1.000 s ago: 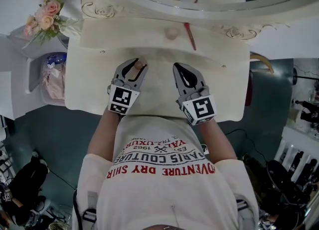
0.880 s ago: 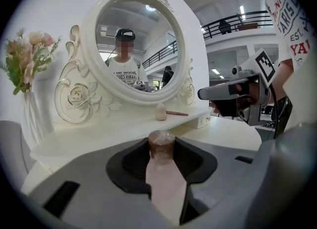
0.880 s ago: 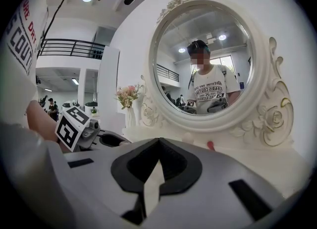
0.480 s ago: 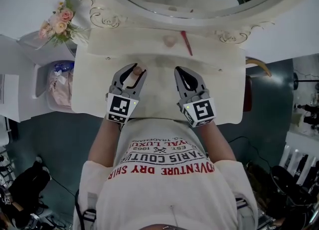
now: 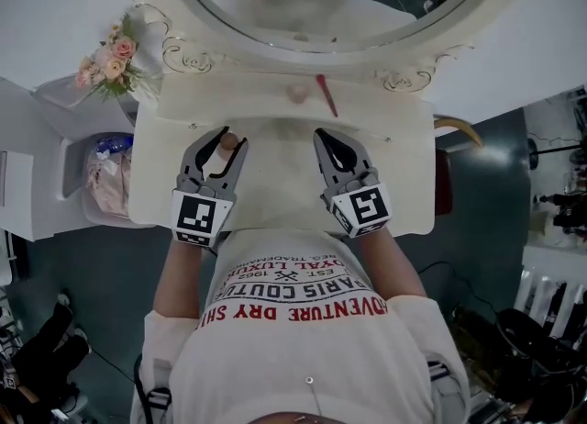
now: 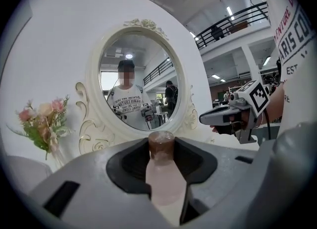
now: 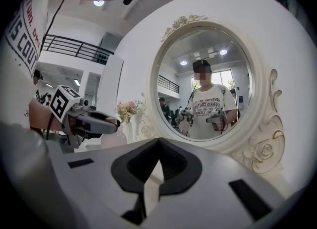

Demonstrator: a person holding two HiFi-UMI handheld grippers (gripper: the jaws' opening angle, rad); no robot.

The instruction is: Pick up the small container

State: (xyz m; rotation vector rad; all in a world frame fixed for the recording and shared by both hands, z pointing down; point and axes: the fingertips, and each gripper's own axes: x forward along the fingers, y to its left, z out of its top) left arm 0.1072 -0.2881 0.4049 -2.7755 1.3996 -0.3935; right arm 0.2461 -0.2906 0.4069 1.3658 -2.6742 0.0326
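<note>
The left gripper [image 6: 162, 144] grasps the small container [image 6: 161, 172], its jaws clamped on the body from both sides. The container is a slim bottle lying lengthwise in the channel between the jaws. Its long axis runs along them, and its capped end points forward, away from the gripper's body, standing just clear of the jaw tips. The body is pale pink, smooth and slightly translucent, narrowing at a rounded shoulder. The cap is a short brown cylinder with a flat, faintly speckled top. The jaws are matte grey plastic with black, ribbed inner pads. The right gripper [image 7: 158, 143] is clenched with nothing between its jaws, their tips meeting at a point. Ahead of both sets of jaws stands an oval mirror [image 6: 141, 79] in a cream frame with carved scrollwork.
</note>
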